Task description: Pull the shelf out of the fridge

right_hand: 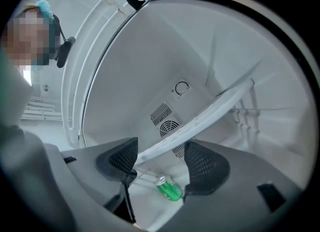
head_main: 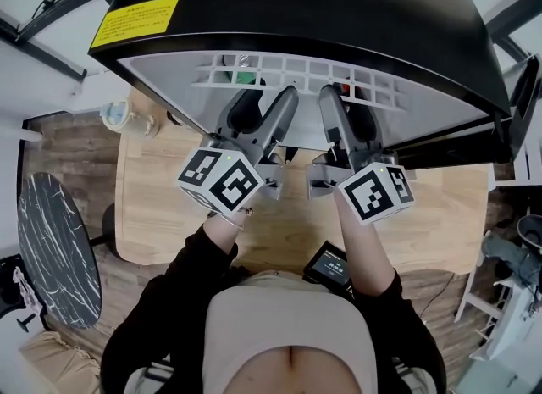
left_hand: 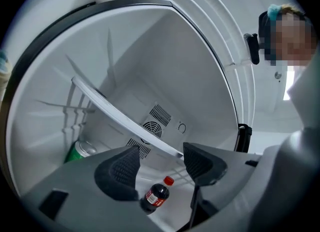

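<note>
so, you are at the very start of the pull: nothing has come out yet. the small black fridge with the white lining (head_main: 296,11) stands open on the pale wooden surface (head_main: 169,206). the white wire shelf with its flat front bar (head_main: 288,74) sits inside the cabinet, resting on the ribbed side ledges about halfway up.

your left tongs (head_main: 269,100) and right tongs (head_main: 343,100) reach side by side into the opening, both roughly level with the shelf front. in the left gripper view the left tongs (left_hand: 161,151) stand wide apart with nothing clamped. the shelf bar (left_hand: 120,116) runs slantwise just beyond the pads and ends near the right-hand one. in the right gripper view the right tongs (right_hand: 161,148) are apart too. the bar (right_hand: 210,114) crosses the gap between the pads, but neither pad presses on it.

below the shelf, on the fridge floor, lie a small dark cola bottle with a red cap (left_hand: 156,196) and a green drink can (right_hand: 169,188), both clear of your tongs.

as i judge it, the approach is nearly done. everything that matters is left: seat both tongs on the front bar, close them, then draw the shelf evenly along its ledges and out over the surface.
</note>
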